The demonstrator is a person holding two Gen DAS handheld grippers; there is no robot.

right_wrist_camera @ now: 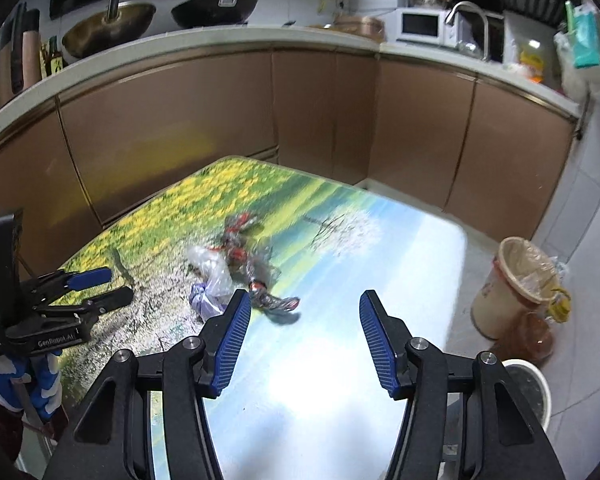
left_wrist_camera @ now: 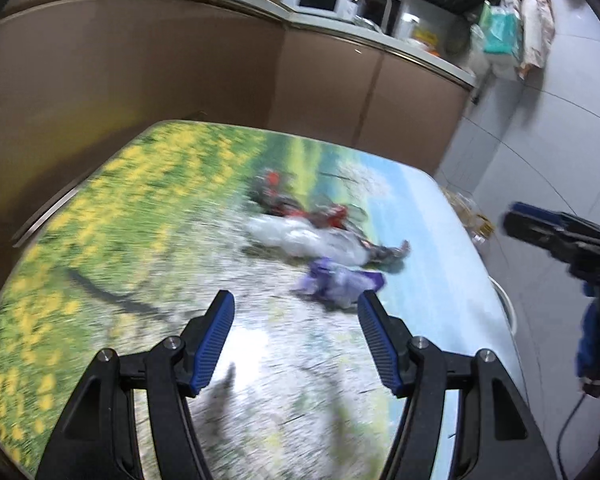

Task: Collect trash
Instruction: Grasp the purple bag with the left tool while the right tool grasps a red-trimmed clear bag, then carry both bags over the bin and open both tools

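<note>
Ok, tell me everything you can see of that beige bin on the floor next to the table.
The beige bin stands upright on the tiled floor, apart from the table, past its right edge in the right wrist view. It looks like a round plastic bucket, tapering downward, with a faint red mark on its side. A thin clear liner is folded over its rim; the inside looks nearly bare, though blur hides detail. Crumpled clear plastic and an amber, bottle-like thing crowd its right side and seem to touch it.

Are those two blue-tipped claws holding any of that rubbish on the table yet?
No. The left gripper and right gripper are both open and empty; the wrappers lie untouched.
</note>
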